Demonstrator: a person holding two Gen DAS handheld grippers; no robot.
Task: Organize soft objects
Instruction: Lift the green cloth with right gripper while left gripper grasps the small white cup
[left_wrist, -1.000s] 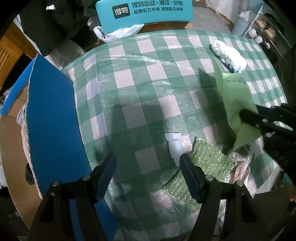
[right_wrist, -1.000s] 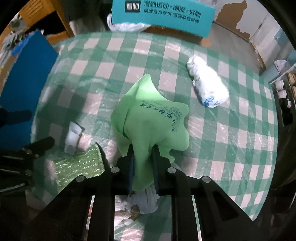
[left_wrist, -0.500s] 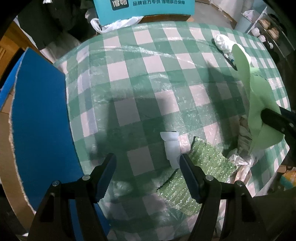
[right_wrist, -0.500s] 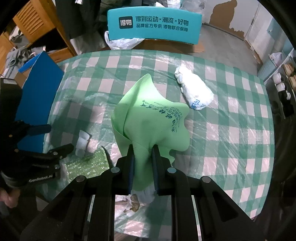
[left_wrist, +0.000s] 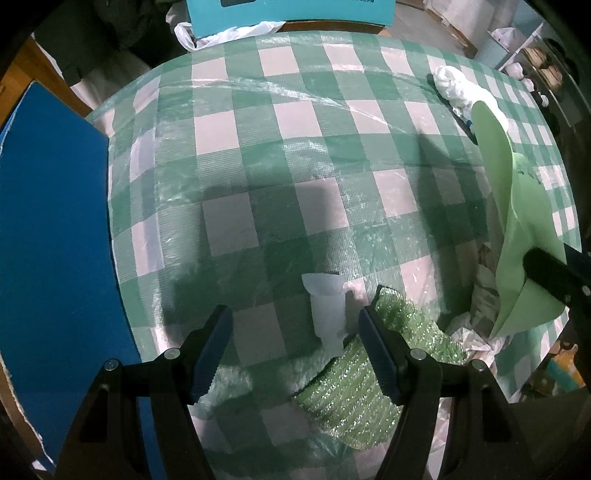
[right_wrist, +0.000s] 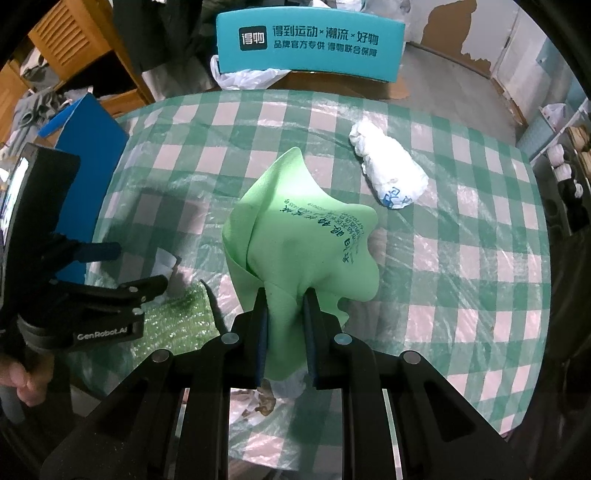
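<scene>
Table: a round table (right_wrist: 461, 236) under a green-and-white checked cloth with a clear plastic film over it carried everything below.
Blue board: a large flat blue board (left_wrist: 55, 258) stood against the table's left edge.
Teal box: a teal cardboard box (right_wrist: 310, 44) with white printed characters stood beyond the far edge, a white plastic bag (right_wrist: 247, 77) bunched at its foot.
Green sheet: a light green soft foam sheet (right_wrist: 306, 243) with dark printed characters was held up off the cloth above the near edge, its corners drooping outward.
Right gripper: the black right gripper (right_wrist: 284, 325) was pinched tight on the lower part of the green sheet, the material squeezed between its two blue pads.
Left gripper: the black left gripper (left_wrist: 295, 347) pointed down over the near-left part of the table with its fingers spread wide and nothing between the pads; in the right wrist view a hand (right_wrist: 22, 376) gripped its handle.
Bubble wrap: a crumpled green bubble-wrap piece (left_wrist: 351, 391) lay at the near edge, partly under the left gripper's right finger; whether they touched I cannot tell.
White bundle: a rolled white plastic bundle (right_wrist: 388, 177) with blue print lay toward the far-right edge, well apart from both grippers.
White foam piece: a small white foam piece (left_wrist: 327, 310) lay on the cloth just beside the bubble wrap, within the left gripper's open span as seen from above.
</scene>
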